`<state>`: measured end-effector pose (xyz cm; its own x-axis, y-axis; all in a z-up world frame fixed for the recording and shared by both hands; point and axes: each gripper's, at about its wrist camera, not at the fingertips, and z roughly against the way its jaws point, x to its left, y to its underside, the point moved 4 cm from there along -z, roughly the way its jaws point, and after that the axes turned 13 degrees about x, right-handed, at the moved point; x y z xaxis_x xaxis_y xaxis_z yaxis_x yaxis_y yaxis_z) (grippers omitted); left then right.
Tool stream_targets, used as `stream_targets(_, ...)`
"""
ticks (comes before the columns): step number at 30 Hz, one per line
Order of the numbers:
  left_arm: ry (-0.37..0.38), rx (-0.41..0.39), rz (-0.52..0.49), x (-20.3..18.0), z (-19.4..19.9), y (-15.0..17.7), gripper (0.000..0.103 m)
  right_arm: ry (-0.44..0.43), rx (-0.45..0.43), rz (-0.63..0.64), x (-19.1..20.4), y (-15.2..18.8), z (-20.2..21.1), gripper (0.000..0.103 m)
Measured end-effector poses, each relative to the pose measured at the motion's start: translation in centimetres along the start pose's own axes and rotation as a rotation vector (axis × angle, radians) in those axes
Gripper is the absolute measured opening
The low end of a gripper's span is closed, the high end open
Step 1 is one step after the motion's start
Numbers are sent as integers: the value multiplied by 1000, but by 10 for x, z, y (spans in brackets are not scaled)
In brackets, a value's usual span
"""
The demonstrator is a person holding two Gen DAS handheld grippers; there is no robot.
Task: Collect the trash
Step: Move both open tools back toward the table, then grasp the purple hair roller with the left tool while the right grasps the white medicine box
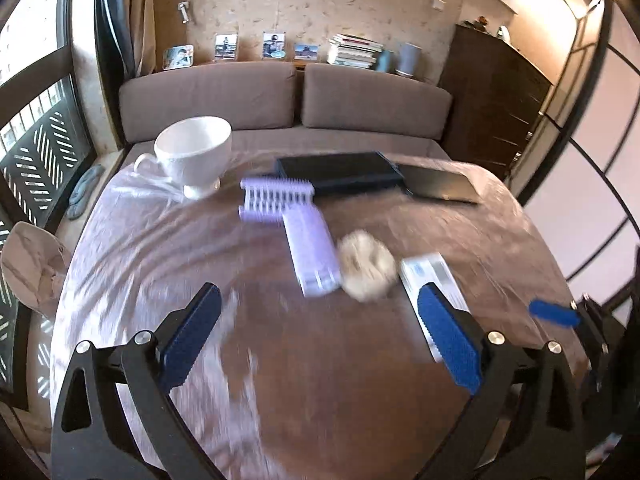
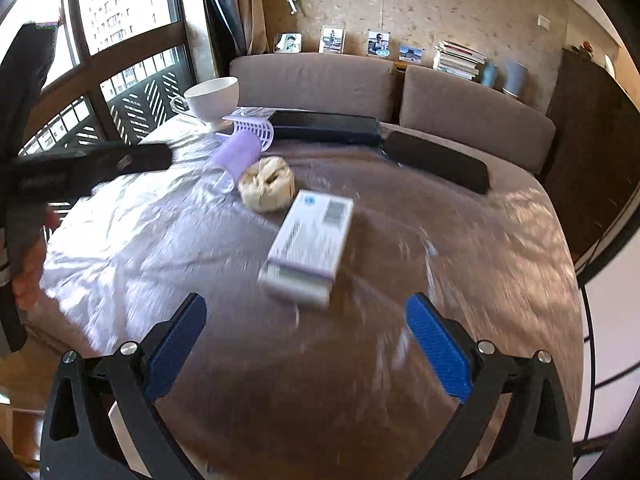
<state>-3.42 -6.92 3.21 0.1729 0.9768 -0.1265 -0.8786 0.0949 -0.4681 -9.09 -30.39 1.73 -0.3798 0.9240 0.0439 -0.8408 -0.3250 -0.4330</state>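
Blue-padded fingers (image 1: pixel 192 340) of the left gripper (image 1: pixel 316 344) stand spread wide in the left wrist view, with nothing between them. Fingers (image 2: pixel 436 352) of the right gripper (image 2: pixel 306 350) are likewise spread wide and empty in the right wrist view. Neither gripper touches any item.

Progress, judged from the layout: collection appears not yet begun, or at least incomplete. No bin or trash receptacle is visible in either view, so its location cannot be stated. All items lie on the worktop (image 1: pixel 280 400), which is covered by a clear, wrinkled plastic sheet (image 1: pixel 132 240).

Probable trash, by judgement:
- One crumpled paper ball (image 1: pixel 366 266), beige, near the worktop centre, just beside the purple roller and near the white box.
- One white box (image 2: pixel 310 240), printed with a barcode, lying flat nearest the right gripper. Whether it is empty cannot be told.

Other items, count:
- Two purple hair rollers (image 1: pixel 310 256); one smooth-surfaced, one ribbed (image 1: pixel 276 198), touching end to side.
- One white cup (image 1: pixel 196 154), upright, at the far left edge.
- One dark flat case (image 1: pixel 340 172) and one dark slab (image 1: pixel 440 186), side by side at the far edge.

Remaining work, by judgement: grasp the paper ball, and possibly the box, and carry each to a receptacle.

Motion blur limits finer detail.
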Motion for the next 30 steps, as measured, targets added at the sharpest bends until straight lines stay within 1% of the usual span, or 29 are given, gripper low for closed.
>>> stream_targets(1, -10, 5, 1, 1, -7, -4, 99, 0, 2, -2, 0, -5, -5, 96)
stream_targets(3, -26, 14, 3, 4, -25, -18, 99, 2, 18, -9, -3, -14, -18, 88)
stream_targets(7, -56, 46, 1, 4, -52, -28, 99, -4, 45, -32, -7, -25, -39, 82)
stream_targets(8, -58, 51, 1, 5, -57, -30, 98, -8, 52, -34, -8, -27, -43, 79)
stream_targets(9, -60, 58, 3, 6, -61, -31, 95, -10, 60, -33, -8, -28, -48, 77)
stream_targets(12, -53, 79, 17, 11, -71, -32, 86, 9, 66, -16, -7, -32, -55, 73)
stream_targets(13, -51, 83, 20, 12, -73, -33, 84, 18, 66, -8, -6, -32, -56, 73)
stream_targets(15, -53, 86, 22, 15, -77, -33, 84, 41, 67, 7, -6, -33, -59, 73)
stream_targets(16, -51, 87, 19, 16, -79, -32, 77, 48, 68, 8, -7, -34, -59, 73)
stream_targets(17, -47, 94, 15, 17, -81, -32, 74, 53, 70, 7, -7, -34, -61, 73)
stream_targets(18, -40, 104, 12, 18, -84, -31, 73, 56, 73, 4, -8, -35, -62, 73)
stream_targets(20, -35, 114, 6, 18, -88, -30, 73, 52, 78, -2, -9, -36, -65, 73)
stream_targets(22, -35, 119, -8, 16, -91, -29, 66, 51, 80, -3, -9, -37, -66, 73)
stream_targets(26, -42, 116, -30, 13, -92, -28, 60, 39, 89, -2, -8, -37, -70, 71)
stream_targets(28, -33, 116, -30, 13, -91, -28, 56, 34, 85, -1, -7, -37, -69, 65)
stream_targets(29, -30, 115, -32, 13, -90, -28, 49, 30, 81, 6, -6, -37, -68, 55)
stream_targets(30, -35, 114, -35, 14, -90, -28, 43, 32, 79, 12, -5, -38, -68, 50)
